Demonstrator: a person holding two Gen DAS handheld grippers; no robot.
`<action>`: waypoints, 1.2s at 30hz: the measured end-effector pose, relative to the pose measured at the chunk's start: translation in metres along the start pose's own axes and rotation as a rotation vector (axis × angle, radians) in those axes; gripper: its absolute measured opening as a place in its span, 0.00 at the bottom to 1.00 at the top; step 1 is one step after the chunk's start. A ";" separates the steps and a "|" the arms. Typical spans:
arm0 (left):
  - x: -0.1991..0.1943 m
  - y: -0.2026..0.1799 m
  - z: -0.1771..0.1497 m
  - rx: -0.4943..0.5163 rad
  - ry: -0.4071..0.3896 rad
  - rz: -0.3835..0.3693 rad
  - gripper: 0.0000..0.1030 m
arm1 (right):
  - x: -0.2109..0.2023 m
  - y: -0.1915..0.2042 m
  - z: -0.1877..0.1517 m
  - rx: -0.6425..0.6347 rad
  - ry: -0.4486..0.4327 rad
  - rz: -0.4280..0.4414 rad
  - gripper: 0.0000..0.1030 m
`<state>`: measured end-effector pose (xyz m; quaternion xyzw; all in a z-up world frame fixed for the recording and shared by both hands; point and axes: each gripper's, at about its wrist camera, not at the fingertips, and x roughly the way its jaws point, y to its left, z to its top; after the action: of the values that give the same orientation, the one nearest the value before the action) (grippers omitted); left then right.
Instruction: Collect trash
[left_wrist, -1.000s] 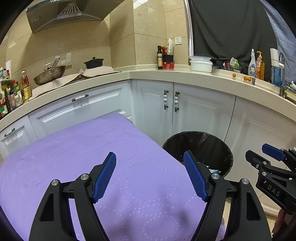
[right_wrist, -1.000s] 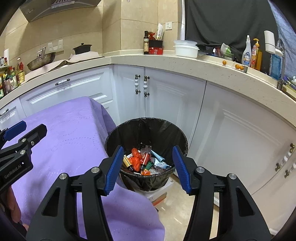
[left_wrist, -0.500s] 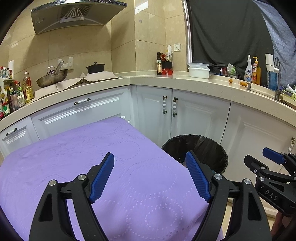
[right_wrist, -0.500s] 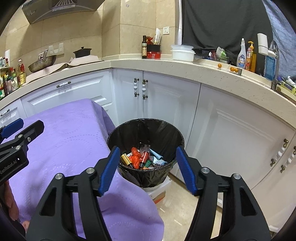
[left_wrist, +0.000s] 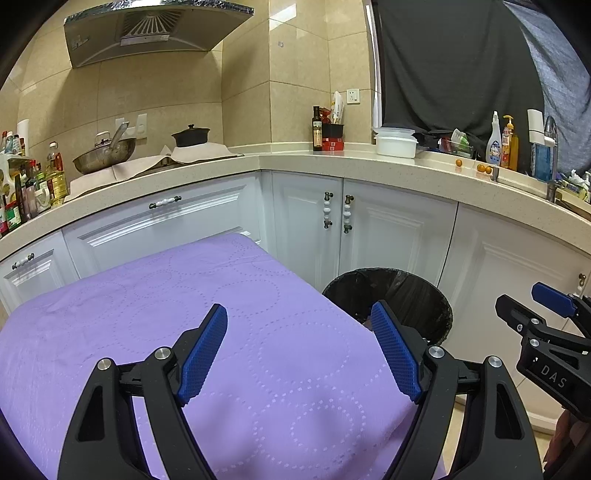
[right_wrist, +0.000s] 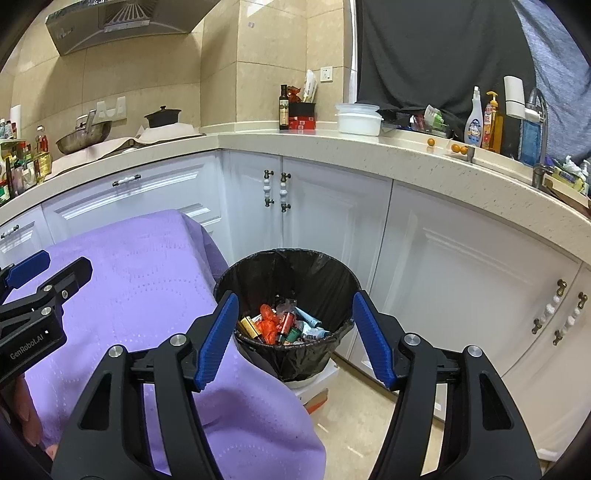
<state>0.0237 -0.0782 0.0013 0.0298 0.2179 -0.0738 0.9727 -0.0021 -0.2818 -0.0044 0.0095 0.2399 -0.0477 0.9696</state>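
Holding both grippers with jaws spread wide and empty, I see my right gripper (right_wrist: 291, 321) poised above the black-lined trash bin (right_wrist: 332, 273). Trash (right_wrist: 273, 325), red and mixed wrappers, lies in the bin's bottom. My left gripper (left_wrist: 299, 347) hovers over the purple-covered desk (left_wrist: 147, 314), which stands just left of the bin.

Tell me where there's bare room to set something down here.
The purple tablecloth is bare from the cabinet side to the bin edge. Counter is free between the dark pot and oil bottle. It's crowded by the faucet.
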 end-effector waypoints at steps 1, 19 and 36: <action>0.000 0.000 0.000 -0.001 0.000 0.000 0.76 | 0.000 0.000 0.000 0.001 -0.002 0.000 0.61; -0.002 0.002 0.001 -0.010 0.000 -0.002 0.77 | -0.002 0.000 0.000 -0.002 -0.014 -0.001 0.61; -0.002 0.000 0.000 -0.007 0.004 -0.001 0.79 | -0.001 -0.001 -0.001 -0.003 -0.008 0.000 0.62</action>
<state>0.0222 -0.0779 0.0025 0.0262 0.2202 -0.0736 0.9723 -0.0036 -0.2823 -0.0043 0.0078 0.2360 -0.0476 0.9706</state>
